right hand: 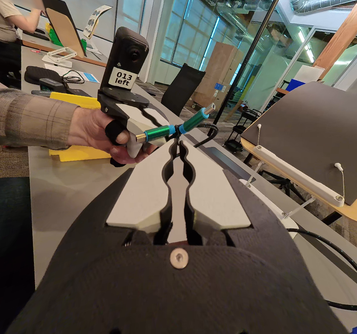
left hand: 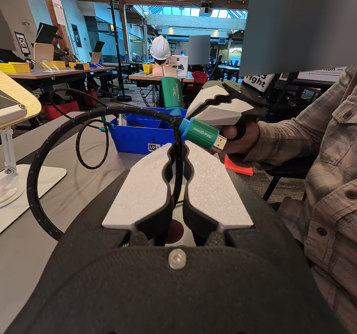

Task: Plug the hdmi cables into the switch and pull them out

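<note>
**Two plugs, one tied cable, held above the table**

Our left gripper (left hand: pixel 178 148) clamps the stiff braided cable (left hand: pixel 34 170) below its green plugs (left hand: pixel 201 136) at 12 o'clock; our right gripper (right hand: pixel 177 145) pinches the tie. We judge it light and springy, best taken by the rigid plug shells.

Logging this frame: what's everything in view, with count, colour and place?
HDMI cable: one, black braided, looped above the table.
HDMI plugs: two, green, tied together, held in the air.
Bin: one, blue, on the table behind the plugs.
Box: one, yellow, on the table.
Hard hat: one, white, far table.
Switch: none visible.
Left gripper: grey-black, shut on the cable.
Right gripper: grey-black, shut on the cable by the plugs.
</note>
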Demonstrator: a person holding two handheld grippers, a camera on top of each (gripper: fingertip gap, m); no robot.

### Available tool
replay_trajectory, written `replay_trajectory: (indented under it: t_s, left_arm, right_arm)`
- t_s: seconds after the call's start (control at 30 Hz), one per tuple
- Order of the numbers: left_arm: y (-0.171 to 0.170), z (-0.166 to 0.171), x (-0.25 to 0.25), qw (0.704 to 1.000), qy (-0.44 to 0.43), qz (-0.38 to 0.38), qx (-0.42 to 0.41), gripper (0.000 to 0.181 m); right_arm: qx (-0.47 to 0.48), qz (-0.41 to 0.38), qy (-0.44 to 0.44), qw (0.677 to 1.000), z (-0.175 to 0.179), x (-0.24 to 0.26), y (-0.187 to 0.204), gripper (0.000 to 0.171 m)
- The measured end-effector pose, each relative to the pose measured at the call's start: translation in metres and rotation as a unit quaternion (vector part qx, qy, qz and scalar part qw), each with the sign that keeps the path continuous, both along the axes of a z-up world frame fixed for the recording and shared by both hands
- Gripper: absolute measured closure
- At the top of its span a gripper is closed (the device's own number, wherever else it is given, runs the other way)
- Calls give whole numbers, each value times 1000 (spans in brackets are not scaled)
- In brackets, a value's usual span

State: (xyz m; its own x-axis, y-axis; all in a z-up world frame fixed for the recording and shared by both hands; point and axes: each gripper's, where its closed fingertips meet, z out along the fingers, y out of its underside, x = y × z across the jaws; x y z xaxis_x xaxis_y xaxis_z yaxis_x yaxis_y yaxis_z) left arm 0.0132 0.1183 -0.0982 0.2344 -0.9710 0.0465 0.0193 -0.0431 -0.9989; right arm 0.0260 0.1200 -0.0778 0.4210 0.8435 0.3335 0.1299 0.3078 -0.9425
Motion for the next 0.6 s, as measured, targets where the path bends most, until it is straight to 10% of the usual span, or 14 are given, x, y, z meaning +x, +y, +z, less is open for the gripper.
replay_trajectory:
  t_s: [0.6]
  left_arm:
    - [0,0,0,1000,6,2,6,175]
  right_arm:
    - [9,8,-13,1000,-1,-1,-3,171]
